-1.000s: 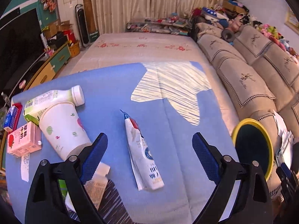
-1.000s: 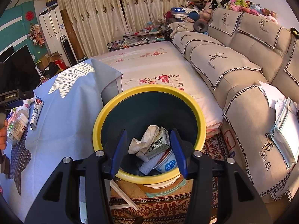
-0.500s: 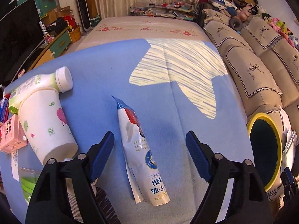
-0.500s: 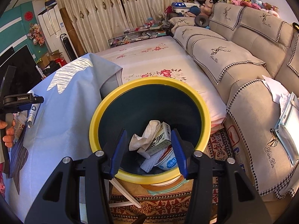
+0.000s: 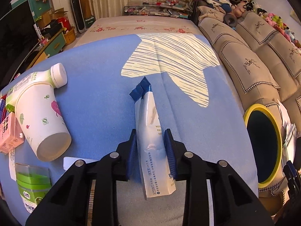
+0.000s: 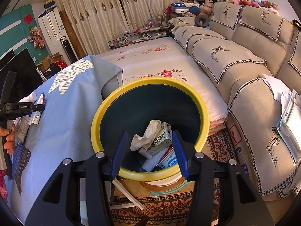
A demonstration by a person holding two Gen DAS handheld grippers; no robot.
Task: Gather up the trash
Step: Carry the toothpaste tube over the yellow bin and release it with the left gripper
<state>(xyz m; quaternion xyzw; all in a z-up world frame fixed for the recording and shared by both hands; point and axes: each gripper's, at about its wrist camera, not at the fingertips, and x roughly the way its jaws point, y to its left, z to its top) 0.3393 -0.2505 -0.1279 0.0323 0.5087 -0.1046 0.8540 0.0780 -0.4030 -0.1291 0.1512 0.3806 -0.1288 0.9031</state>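
Left gripper (image 5: 151, 156) just closing, now clamping a white pouch (image 5: 152, 143) on the blue cloth (image 5: 97, 86) | right gripper (image 6: 149, 154) hovering, jaws apart, above the bin (image 6: 105, 113)

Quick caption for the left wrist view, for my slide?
Left gripper shut on white-and-blue pouch on blue cloth.

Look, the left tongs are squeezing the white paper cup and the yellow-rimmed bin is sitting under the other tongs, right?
Not the cup. In the left wrist view the left tongs are shut on the long white-and-blue plastic pouch; the white paper cup lies untouched beside it. The yellow-rimmed bin does sit under the right tongs.
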